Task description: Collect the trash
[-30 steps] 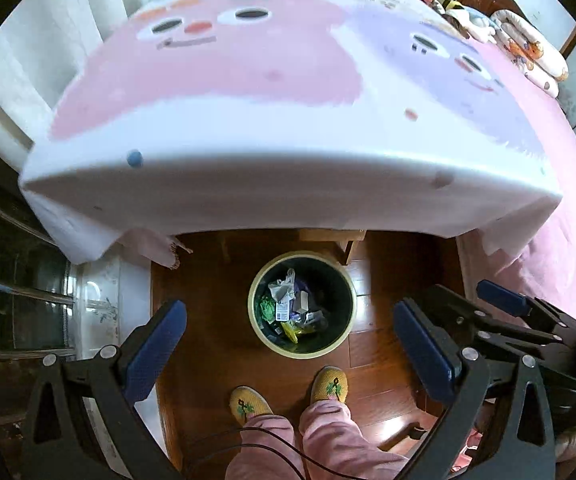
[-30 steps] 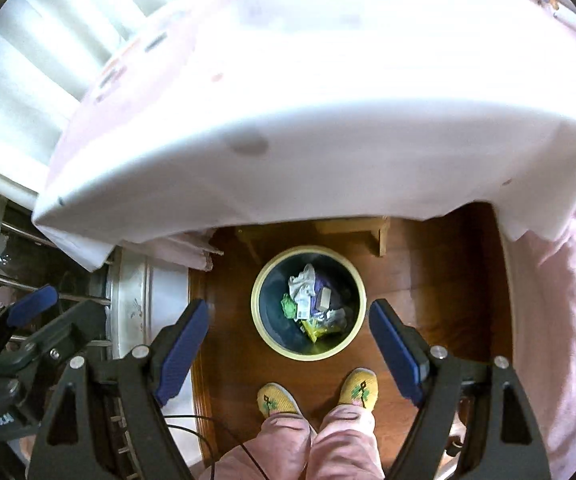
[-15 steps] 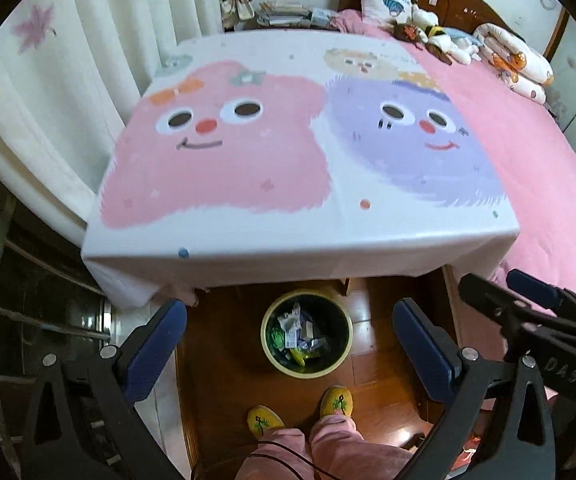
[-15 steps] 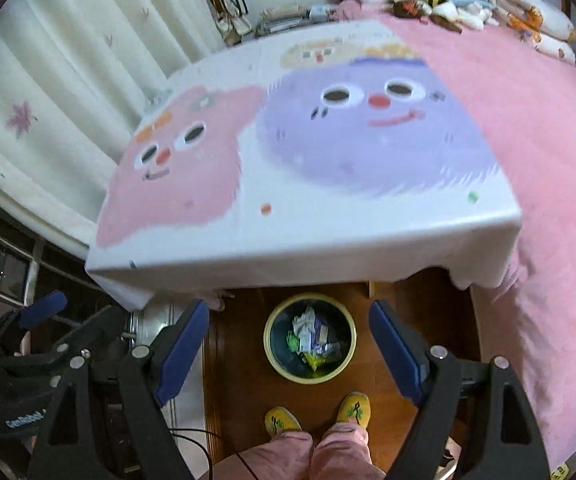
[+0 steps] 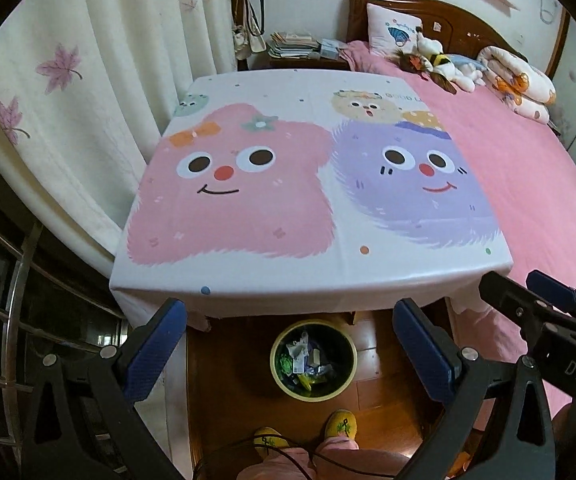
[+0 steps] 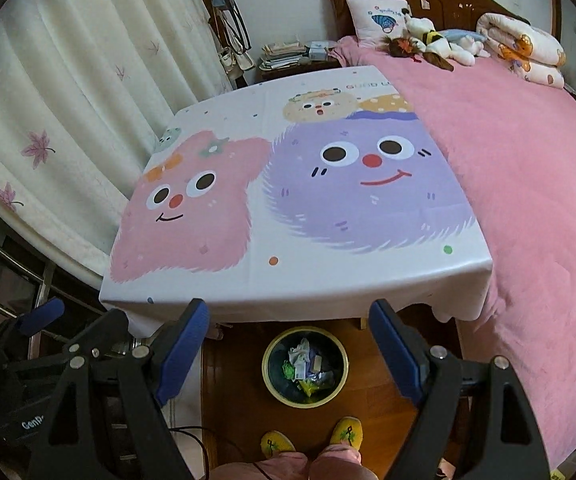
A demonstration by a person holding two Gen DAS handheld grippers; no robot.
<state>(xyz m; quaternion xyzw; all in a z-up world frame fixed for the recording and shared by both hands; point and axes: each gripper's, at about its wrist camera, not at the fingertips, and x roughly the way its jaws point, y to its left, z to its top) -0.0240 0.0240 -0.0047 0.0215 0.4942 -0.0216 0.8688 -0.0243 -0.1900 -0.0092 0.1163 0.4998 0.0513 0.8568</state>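
Observation:
A round bin with a pale yellow rim (image 5: 273,360) (image 6: 264,366) stands on the wooden floor just under the table's near edge. Crumpled wrappers and paper (image 5: 306,360) (image 6: 308,362) lie inside it. My left gripper (image 5: 288,314) is open and holds nothing, high above the bin. My right gripper (image 6: 290,310) is open too, with nothing between its blue pads. In the left wrist view the right gripper (image 5: 528,292) shows at the right edge. No loose trash shows on the tabletop.
A table under a cartoon-monster cloth (image 5: 288,208) (image 6: 288,208) fills the middle. A pink bed (image 5: 528,184) adjoins it on the right, with plush toys at its head. White curtains (image 5: 87,100) and a metal railing stand left. The person's yellow slippers (image 5: 342,424) are beside the bin.
Both grippers have risen and drawn back from the bin. The bin now looks smaller and lower in view, and the whole tabletop and bed have come into sight. Both stay open.

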